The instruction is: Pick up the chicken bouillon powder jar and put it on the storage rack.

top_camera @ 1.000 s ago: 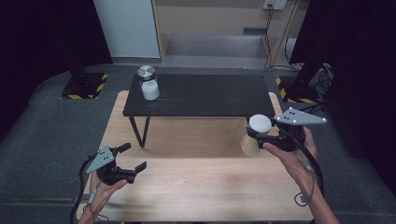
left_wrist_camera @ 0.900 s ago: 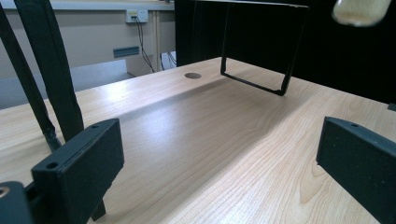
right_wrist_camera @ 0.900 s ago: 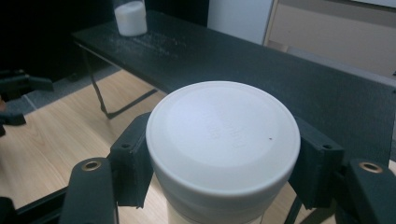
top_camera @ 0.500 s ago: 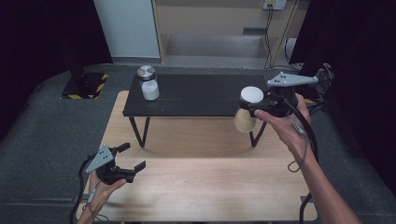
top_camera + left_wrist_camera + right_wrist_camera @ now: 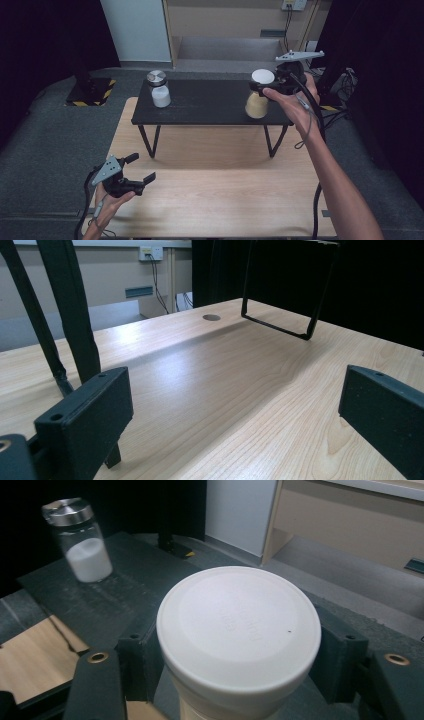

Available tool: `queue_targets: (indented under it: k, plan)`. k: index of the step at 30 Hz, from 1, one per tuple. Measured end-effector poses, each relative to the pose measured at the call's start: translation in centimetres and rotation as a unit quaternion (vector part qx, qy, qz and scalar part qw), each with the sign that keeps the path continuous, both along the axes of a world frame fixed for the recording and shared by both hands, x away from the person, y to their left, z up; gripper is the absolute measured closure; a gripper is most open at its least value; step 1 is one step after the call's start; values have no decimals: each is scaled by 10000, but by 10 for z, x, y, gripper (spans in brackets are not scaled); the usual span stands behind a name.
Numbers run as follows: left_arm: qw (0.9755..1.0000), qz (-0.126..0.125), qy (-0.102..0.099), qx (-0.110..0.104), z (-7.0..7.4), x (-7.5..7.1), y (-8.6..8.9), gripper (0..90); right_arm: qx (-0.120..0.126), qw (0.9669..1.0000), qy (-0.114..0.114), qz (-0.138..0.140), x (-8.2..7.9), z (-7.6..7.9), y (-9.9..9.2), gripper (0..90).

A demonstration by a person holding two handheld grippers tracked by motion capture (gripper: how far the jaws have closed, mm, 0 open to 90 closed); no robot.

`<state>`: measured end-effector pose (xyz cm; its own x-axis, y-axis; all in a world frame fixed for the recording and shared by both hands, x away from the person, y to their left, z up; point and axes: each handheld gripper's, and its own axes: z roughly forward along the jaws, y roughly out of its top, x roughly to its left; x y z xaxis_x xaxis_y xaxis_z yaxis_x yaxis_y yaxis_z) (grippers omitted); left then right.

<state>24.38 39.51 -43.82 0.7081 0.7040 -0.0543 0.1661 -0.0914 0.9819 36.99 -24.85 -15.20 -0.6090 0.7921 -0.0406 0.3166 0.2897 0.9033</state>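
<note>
The table was pale wood with fine visible grain and a soft satin sheen. The low stand had a dull, matt black top on thin black metal legs. The jar was clear glass, white powder inside, under a shiny brushed-metal cap. The tub carried a smooth, matt white plastic lid. The left claw looked matt black plastic, slightly grainy. The floor was rough grey carpet.

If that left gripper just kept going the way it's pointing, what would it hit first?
Probably nothing soon. The left gripper, jaws open, points low across the bare wooden table. The black stand's far leg sits slightly right of its line, though depth is hard to judge.
</note>
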Motion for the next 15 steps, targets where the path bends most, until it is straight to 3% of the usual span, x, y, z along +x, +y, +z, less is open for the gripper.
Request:
queue_targets:
  k: [11,15]
  plan:
    - [10000,9,7,-6,0,1,1,0,19,9993,133,-354,35,-15,10,335]
    - [10000,12,8,-9,-1,1,2,0,117,9990,170,-405,40,-19,9,335]
